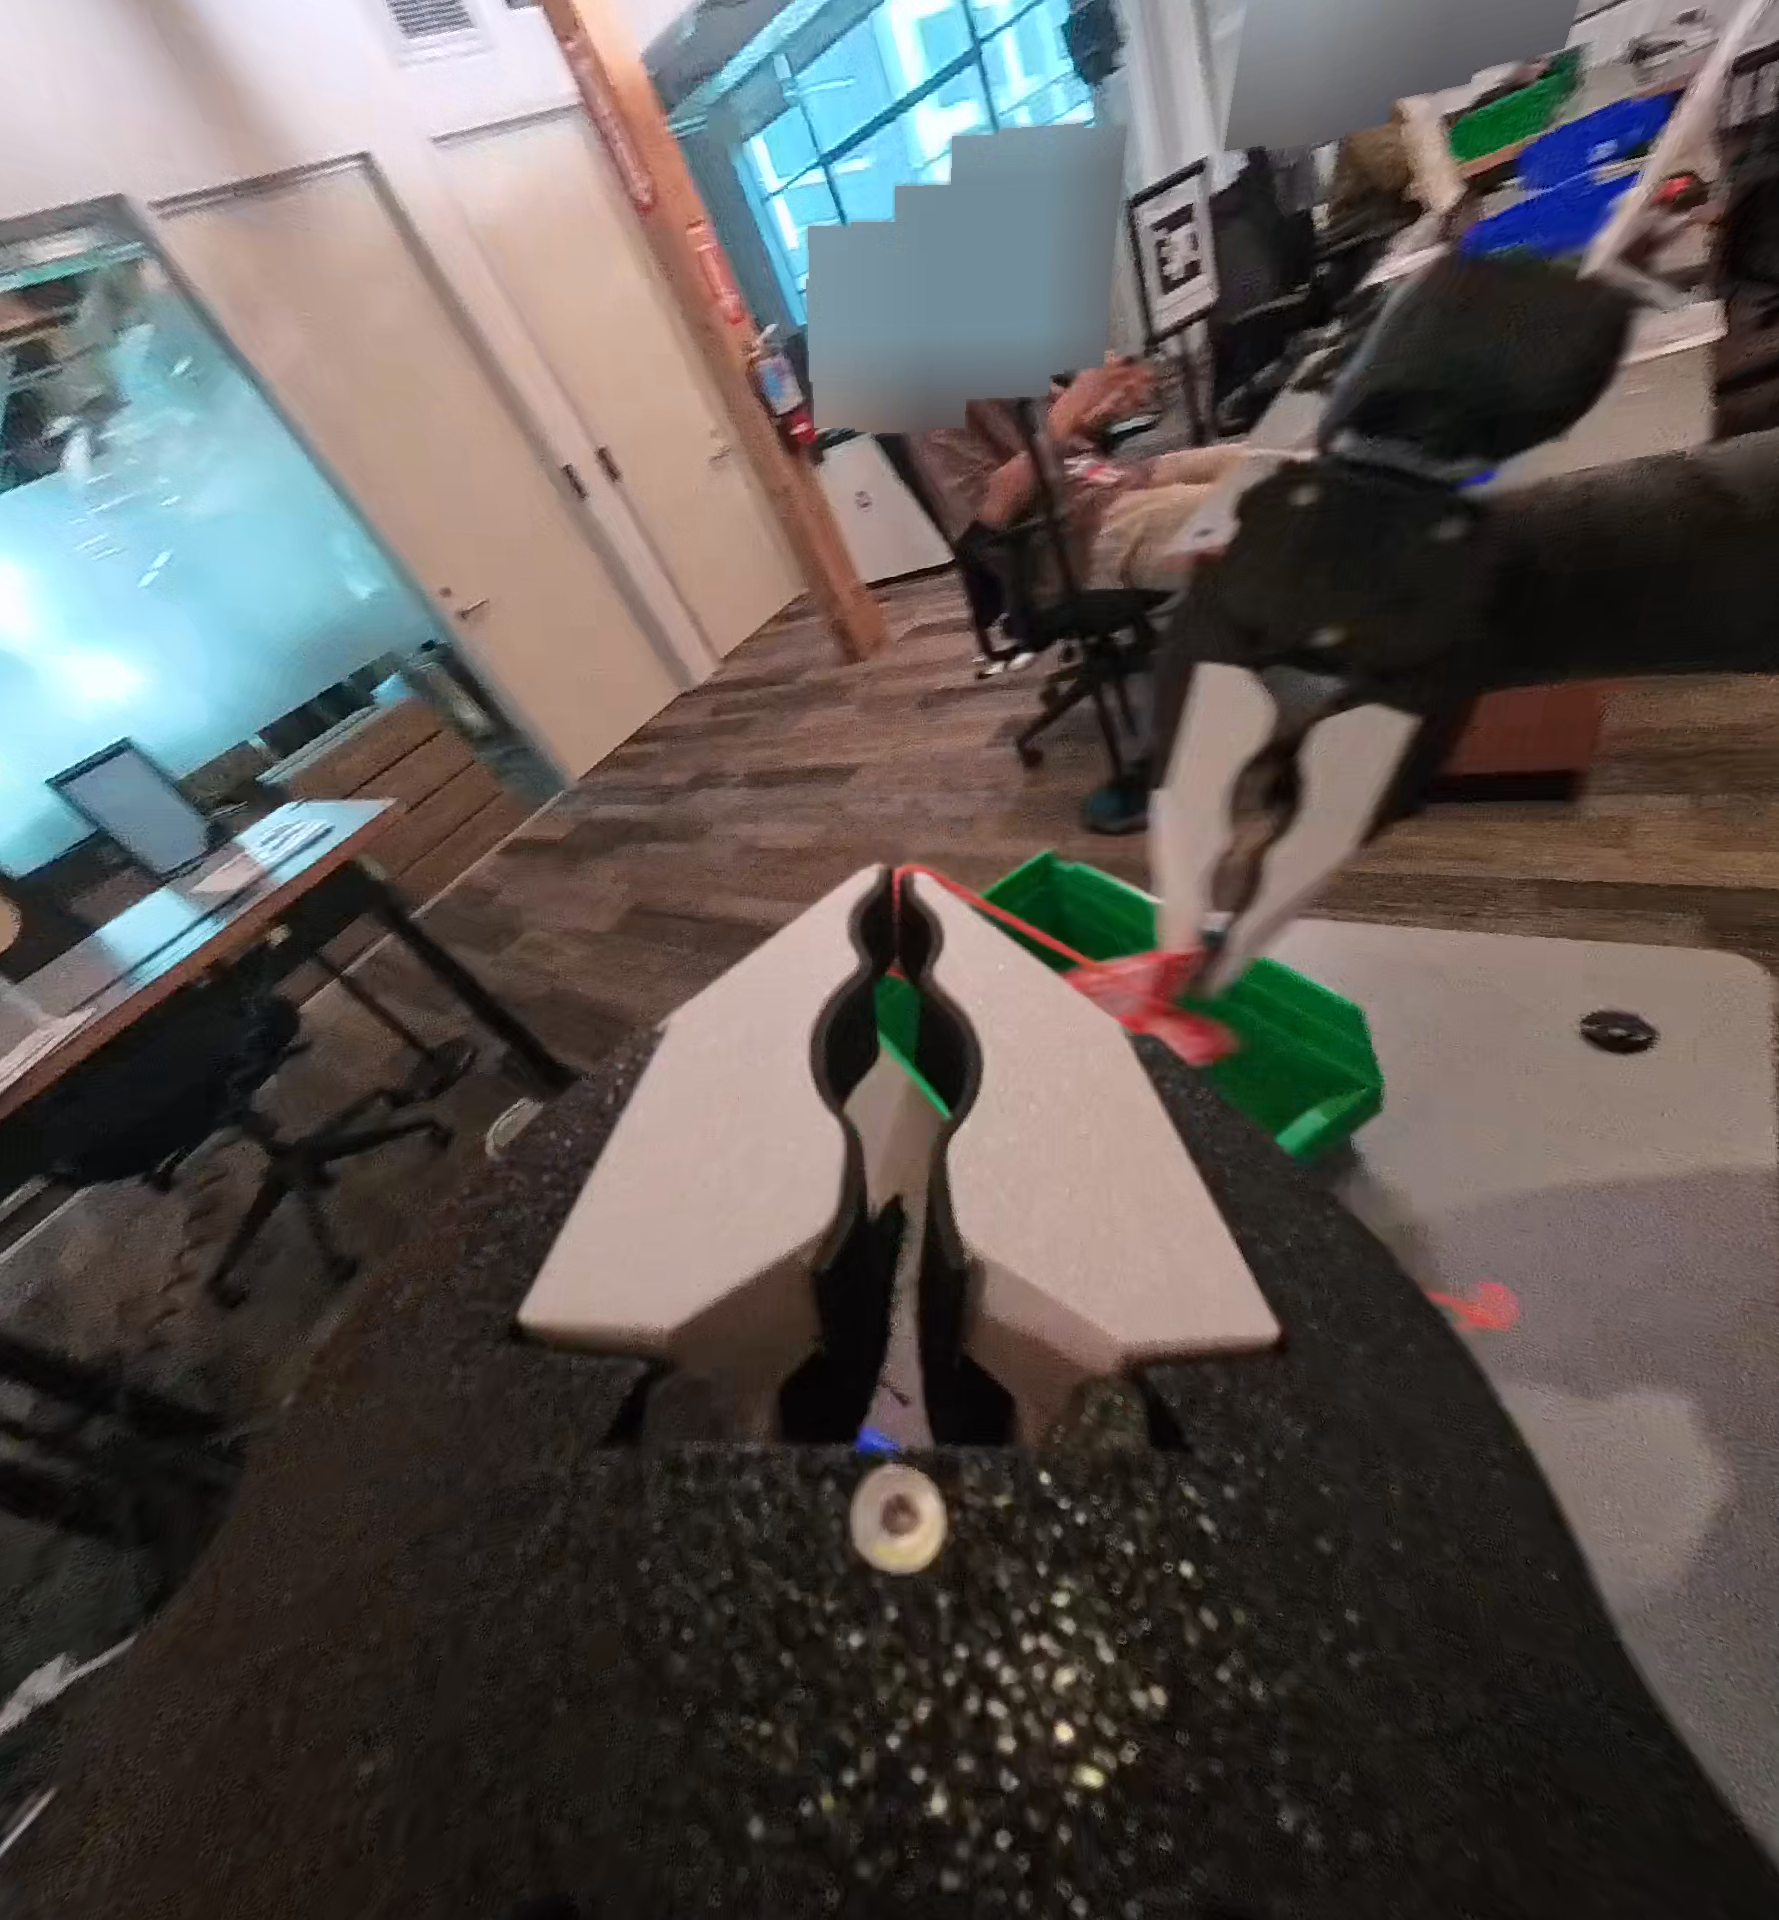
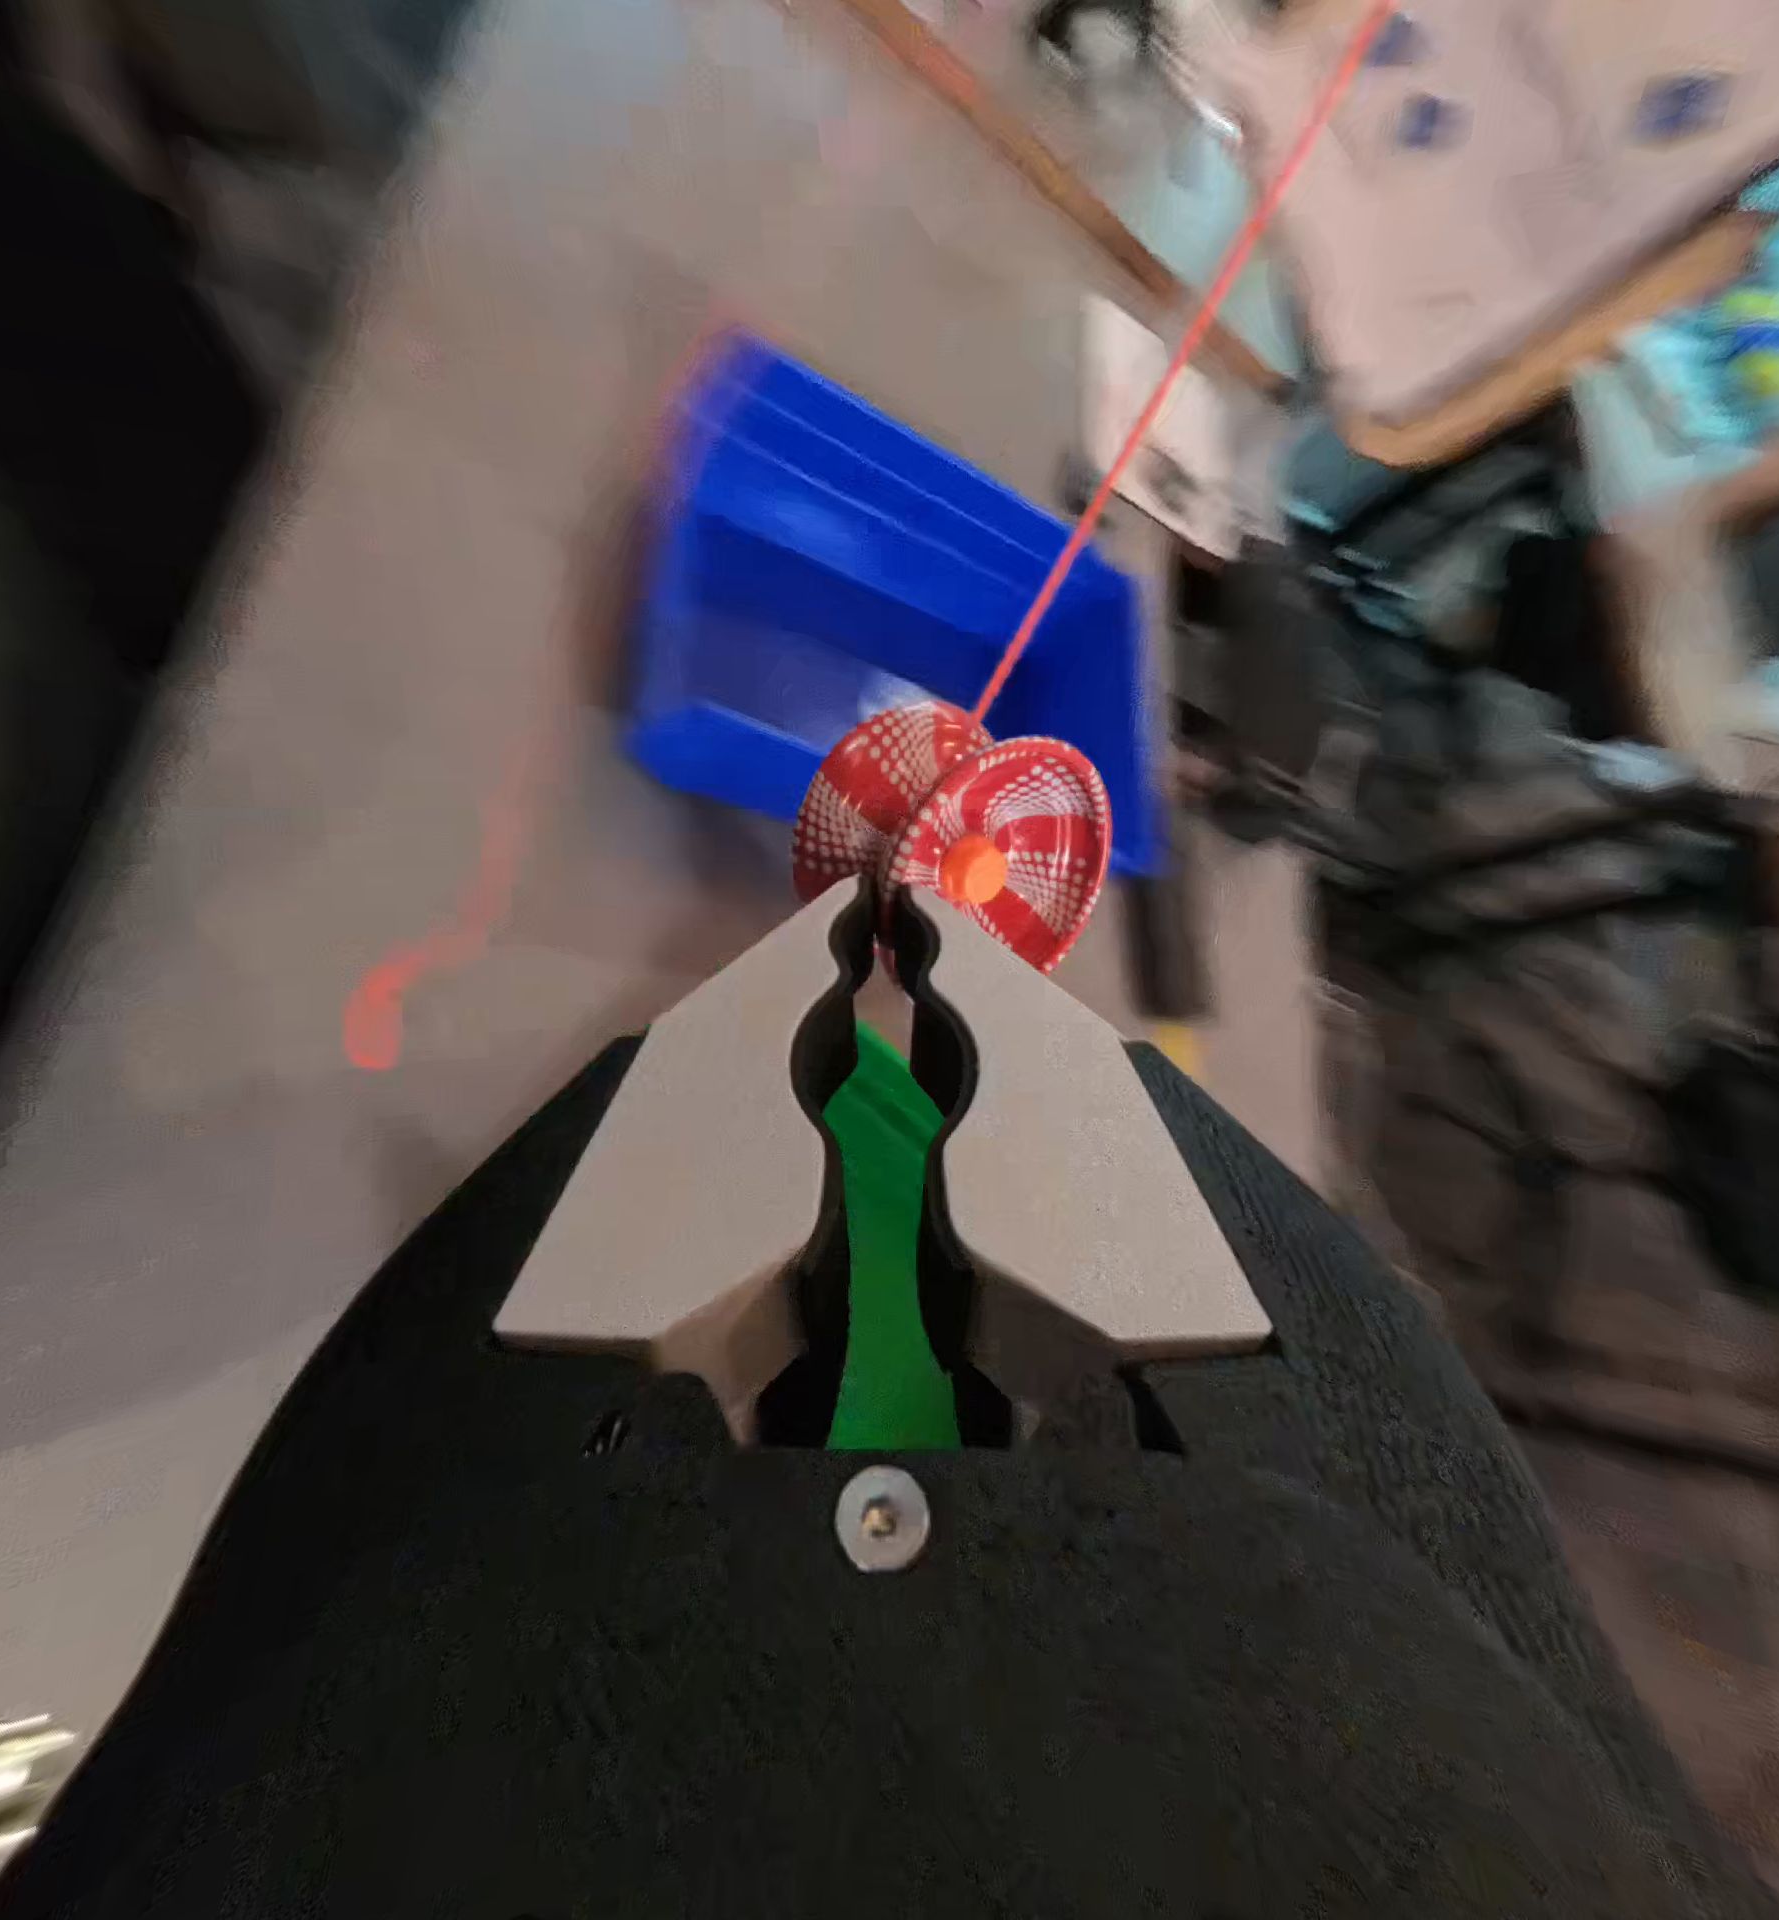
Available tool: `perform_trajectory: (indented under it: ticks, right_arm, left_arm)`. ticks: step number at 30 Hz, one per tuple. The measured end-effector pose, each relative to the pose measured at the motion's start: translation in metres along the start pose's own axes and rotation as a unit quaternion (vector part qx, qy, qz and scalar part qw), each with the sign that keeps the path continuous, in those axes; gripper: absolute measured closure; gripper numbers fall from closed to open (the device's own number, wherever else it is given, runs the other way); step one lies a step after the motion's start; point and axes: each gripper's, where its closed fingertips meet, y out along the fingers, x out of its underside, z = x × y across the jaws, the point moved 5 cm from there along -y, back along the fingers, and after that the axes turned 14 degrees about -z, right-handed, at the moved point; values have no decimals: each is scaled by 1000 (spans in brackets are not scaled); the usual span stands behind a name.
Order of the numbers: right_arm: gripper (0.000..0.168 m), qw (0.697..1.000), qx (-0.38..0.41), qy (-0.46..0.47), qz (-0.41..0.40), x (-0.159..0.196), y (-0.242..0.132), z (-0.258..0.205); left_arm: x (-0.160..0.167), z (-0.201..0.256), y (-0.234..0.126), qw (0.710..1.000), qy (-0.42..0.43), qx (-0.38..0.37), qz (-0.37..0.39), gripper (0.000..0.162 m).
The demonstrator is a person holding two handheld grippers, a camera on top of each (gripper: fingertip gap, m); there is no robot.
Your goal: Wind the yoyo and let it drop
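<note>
Office background: glass wall left, wood floor, grey table (image 1: 1591, 1195) at right. Left gripper (image 1: 897, 883) jaws together, pinching the red string (image 1: 1010, 925) at the tips. String runs taut right to the yoyo (image 2: 952, 831), red with white dots. Right gripper (image 2: 880, 914) jaws clamped on the yoyo's rim, held above the green bin (image 1: 1290, 1049). Blue bin (image 2: 864, 582) behind it, blurred. Loose red string end (image 1: 1477, 1304) lies on the table.
</note>
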Motion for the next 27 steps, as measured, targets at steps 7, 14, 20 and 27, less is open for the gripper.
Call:
perform_trajectory:
  ticks: [7,14,20,27]
  right_arm:
    - [167,893,-198,154,373,-50,-70,13]
    - [167,922,66,243,293,-23,-55,65]
    - [167,992,106,60,32,-1,1,24]
    - [168,923,-151,151,321,-42,-48,-6]
  left_arm:
    - [74,-10,37,990,-63,-30,-126,162]
    - [50,83,66,985,2,136,-101,162]
    - [-1,56,31,994,32,94,-43,162]
    - [54,14,47,980,39,14,-194,162]
